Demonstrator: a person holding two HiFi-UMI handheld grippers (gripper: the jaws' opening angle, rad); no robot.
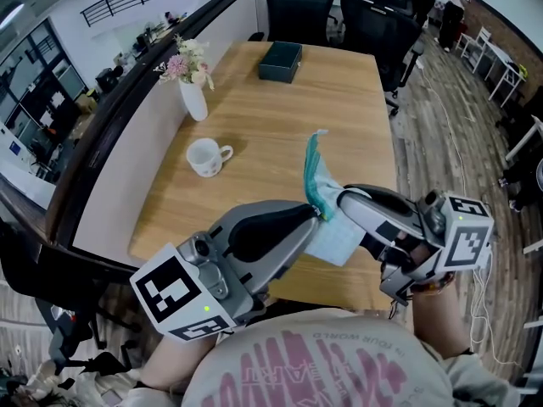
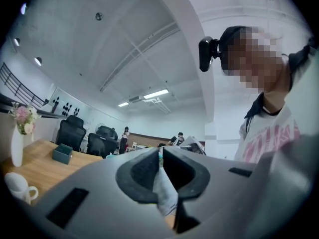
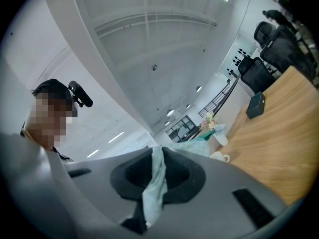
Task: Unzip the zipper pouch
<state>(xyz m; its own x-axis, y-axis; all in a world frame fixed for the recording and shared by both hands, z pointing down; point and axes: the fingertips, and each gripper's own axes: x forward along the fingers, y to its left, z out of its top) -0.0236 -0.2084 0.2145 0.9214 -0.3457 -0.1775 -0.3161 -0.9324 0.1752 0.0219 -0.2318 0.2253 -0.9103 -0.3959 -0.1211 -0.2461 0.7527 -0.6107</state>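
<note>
The zipper pouch [image 1: 330, 239] is pale cloth with a teal zipper edge [image 1: 312, 172] that stands up. It hangs over the near part of the wooden table [image 1: 271, 125], held from both sides. My left gripper [image 1: 312, 217] comes in from the lower left. In the left gripper view its jaws [image 2: 162, 156] are shut on a fold of the pouch [image 2: 165, 193]. My right gripper [image 1: 341, 200] reaches in from the right. In the right gripper view it [image 3: 155, 156] pinches pale teal cloth of the pouch [image 3: 154, 188]. The two grippers' tips nearly meet at the pouch.
A white mug [image 1: 206, 157] stands left of the pouch. Further back are a white vase of flowers [image 1: 193, 91] and a dark box [image 1: 281, 61]. Black office chairs [image 1: 299, 7] stand beyond the far edge. A partition wall runs along the table's left side.
</note>
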